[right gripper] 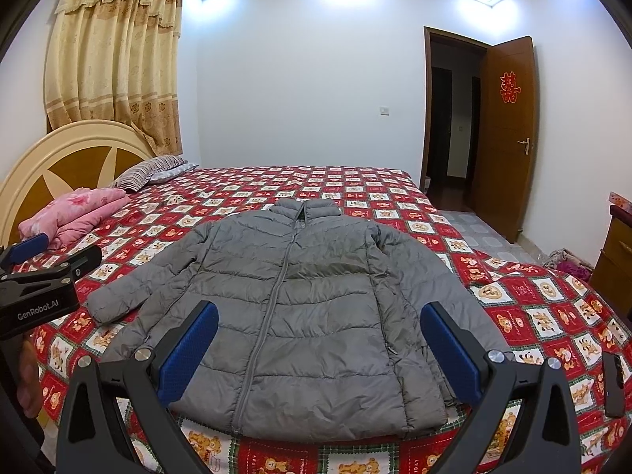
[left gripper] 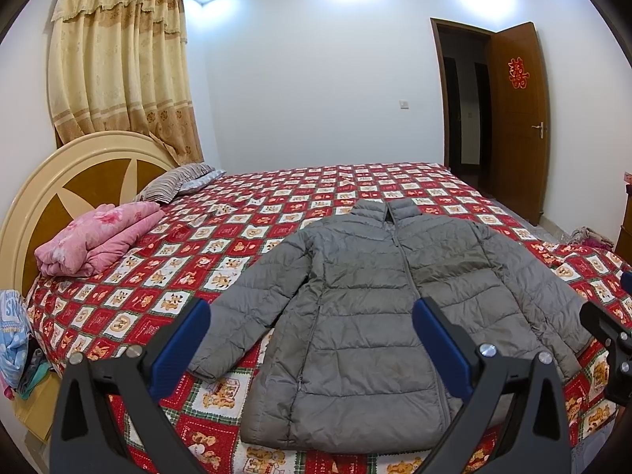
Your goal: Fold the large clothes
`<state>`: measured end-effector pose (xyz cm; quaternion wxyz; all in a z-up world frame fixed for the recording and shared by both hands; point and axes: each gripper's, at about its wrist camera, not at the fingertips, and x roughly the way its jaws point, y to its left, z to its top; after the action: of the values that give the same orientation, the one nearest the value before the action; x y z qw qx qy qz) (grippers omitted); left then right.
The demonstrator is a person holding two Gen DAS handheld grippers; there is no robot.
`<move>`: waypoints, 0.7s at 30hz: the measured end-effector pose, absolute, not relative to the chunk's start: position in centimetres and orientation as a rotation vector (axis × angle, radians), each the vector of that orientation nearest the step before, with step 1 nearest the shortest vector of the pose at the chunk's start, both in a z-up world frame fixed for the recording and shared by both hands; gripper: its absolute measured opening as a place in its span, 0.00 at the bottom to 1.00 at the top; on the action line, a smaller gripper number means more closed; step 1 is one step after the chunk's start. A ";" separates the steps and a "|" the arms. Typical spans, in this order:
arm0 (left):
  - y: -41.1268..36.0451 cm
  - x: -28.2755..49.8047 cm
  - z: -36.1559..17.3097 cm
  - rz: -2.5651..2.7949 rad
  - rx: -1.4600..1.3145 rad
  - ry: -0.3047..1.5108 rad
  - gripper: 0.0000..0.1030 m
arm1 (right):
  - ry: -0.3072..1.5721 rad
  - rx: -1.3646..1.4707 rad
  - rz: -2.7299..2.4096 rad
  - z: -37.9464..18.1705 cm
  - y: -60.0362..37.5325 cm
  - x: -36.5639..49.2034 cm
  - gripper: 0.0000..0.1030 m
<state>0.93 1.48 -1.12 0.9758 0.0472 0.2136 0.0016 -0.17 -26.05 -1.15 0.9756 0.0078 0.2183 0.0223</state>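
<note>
Your quilted grey puffer jacket lies flat on the bedspread, beyond both wide-apart grippers: left gripper, right gripper.

The grey puffer jacket lies flat, zipped, front up on the bed, sleeves spread, collar toward the bed's far side.

Grey quilted jacket of faintly shiny puffy cloth, printed cotton-like bedspread under it, glossy wooden headboard at nine o'clock, matt black plastic tool with dimpled blue pads
</note>
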 end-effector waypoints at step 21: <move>1.0 1.5 -2.3 -0.001 0.104 0.456 1.00 | 0.466 0.016 0.042 -1.8 -26.3 0.5 0.99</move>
<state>1.52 1.04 -2.26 0.9728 0.0515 0.2260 -0.0006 0.47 -26.30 -1.82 0.9728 0.0078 0.2308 0.0208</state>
